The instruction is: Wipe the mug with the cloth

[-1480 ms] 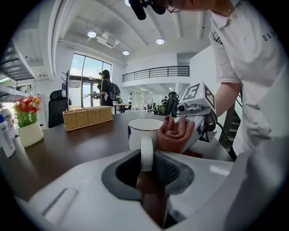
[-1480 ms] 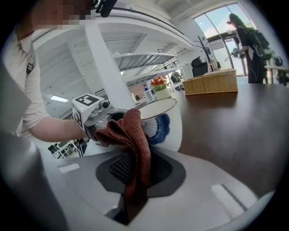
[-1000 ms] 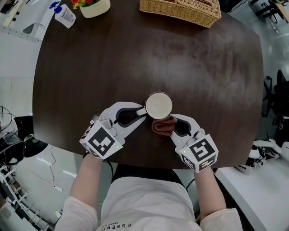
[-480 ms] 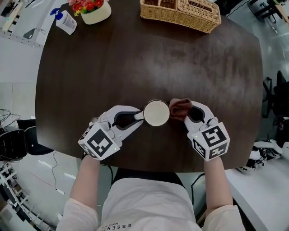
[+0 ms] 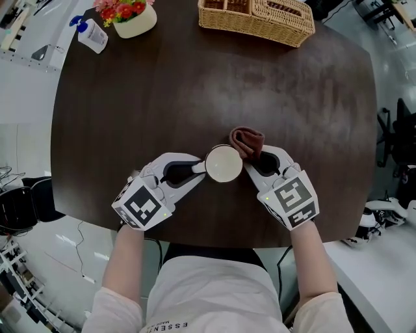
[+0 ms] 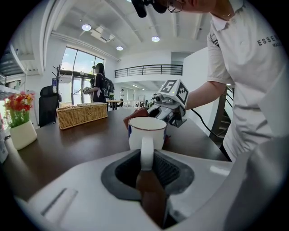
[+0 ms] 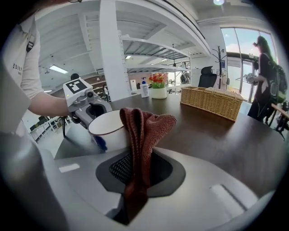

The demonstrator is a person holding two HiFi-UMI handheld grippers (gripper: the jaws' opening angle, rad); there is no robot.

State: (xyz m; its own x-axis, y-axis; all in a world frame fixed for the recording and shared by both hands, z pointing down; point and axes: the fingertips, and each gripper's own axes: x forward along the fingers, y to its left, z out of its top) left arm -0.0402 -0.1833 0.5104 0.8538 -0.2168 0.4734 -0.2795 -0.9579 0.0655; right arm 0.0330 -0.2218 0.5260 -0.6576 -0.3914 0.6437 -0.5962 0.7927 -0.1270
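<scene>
A white mug (image 5: 223,163) with a thin gilt rim stands upright on the dark table (image 5: 195,84). My left gripper (image 5: 197,167) is shut on the mug's handle (image 6: 146,152) from the left. A rust-brown cloth (image 5: 249,141) is pinched in my right gripper (image 5: 255,156), which sits at the mug's right. The cloth lies against the mug's far right side. In the right gripper view the cloth (image 7: 142,135) stands up between the jaws, right next to the mug (image 7: 108,129). In the left gripper view the mug (image 6: 147,132) is dead ahead with the cloth (image 6: 135,114) behind it.
A wicker basket (image 5: 257,17) stands at the table's far edge. A white pot of red flowers (image 5: 130,15) and a small spray bottle (image 5: 91,34) are at the far left. The person's torso is at the near edge. Another person stands far off near the windows.
My right gripper has carried the cloth round the mug, from its near side to its right and now its far right side. The left gripper and mug have held still.
</scene>
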